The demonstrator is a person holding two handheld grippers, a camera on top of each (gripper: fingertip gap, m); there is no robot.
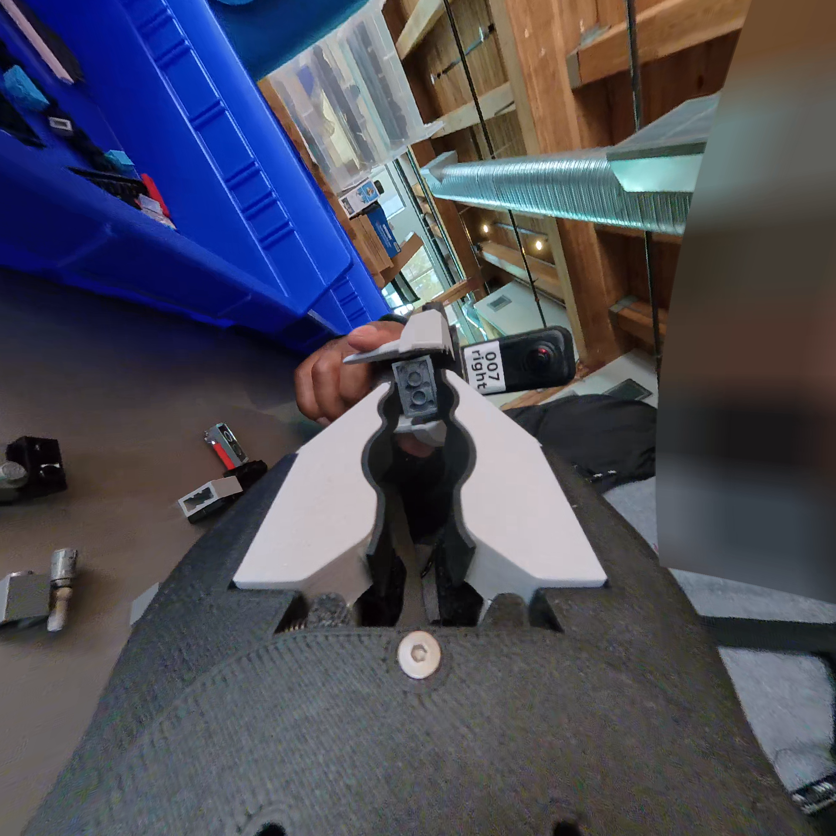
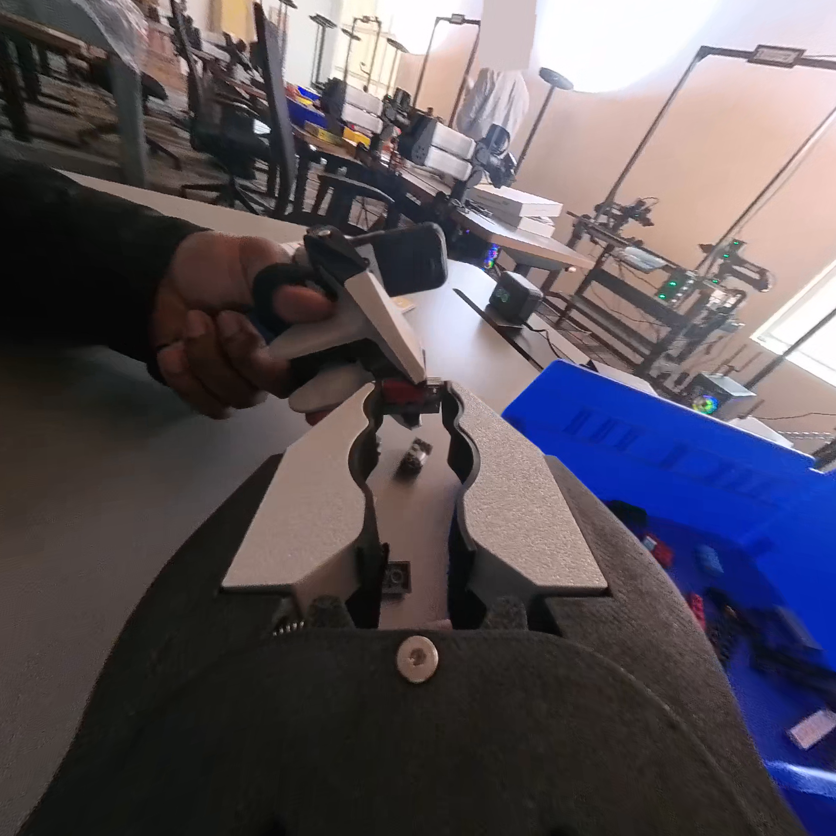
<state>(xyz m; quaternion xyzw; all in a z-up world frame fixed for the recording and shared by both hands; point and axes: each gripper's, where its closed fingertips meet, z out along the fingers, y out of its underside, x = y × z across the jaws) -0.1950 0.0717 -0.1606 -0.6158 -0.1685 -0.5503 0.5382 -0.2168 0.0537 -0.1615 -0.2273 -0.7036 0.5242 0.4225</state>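
Pinching a small dark grey studded plastic brick (image 1: 416,390) right at its tips is the left gripper (image 1: 418,393), fingers pressed in on both sides of it. The right gripper (image 2: 409,400) sits nose to nose with it, lifted off the grey tabletop (image 2: 90,452), its tips tight on a little red and black brick piece (image 2: 407,394). Honestly the two bricks are so close together I can't tell if they're actually touching. A hand (image 2: 217,325) in a dark sleeve works the left tool. Loose grey and black bricks (image 1: 212,493) lie scattered on the table below, and a big blue plastic bin (image 2: 669,457) of mixed pieces sits just beside.
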